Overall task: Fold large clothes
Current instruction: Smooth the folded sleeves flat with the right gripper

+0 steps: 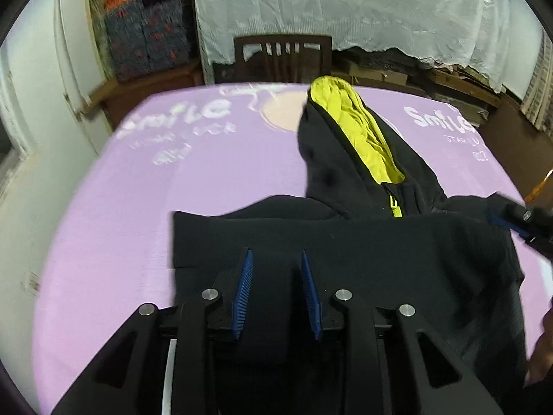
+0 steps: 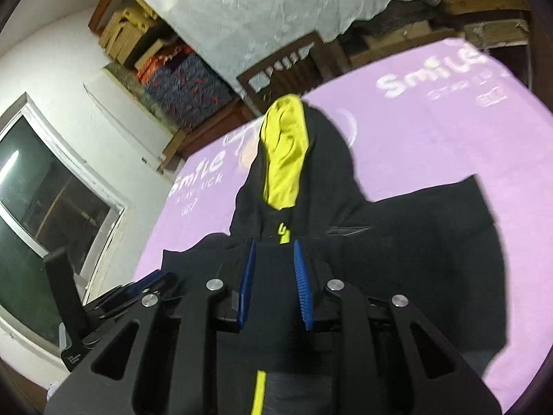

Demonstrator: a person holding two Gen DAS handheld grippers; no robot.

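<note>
A black hooded jacket with a yellow-lined hood lies on a purple sheet; its hood points away from me. My left gripper is over the jacket's near folded part, its blue pads apart with black cloth between them. My right gripper is over the jacket near the zipper below the yellow hood lining, pads apart with black cloth between them. The right gripper also shows at the right edge of the left wrist view. The left gripper shows at the lower left of the right wrist view.
The purple sheet has white "Smile" print and covers a wide flat surface. A dark wooden chair stands at its far edge. Stacked boxes and a white drape are behind. A window is at the left.
</note>
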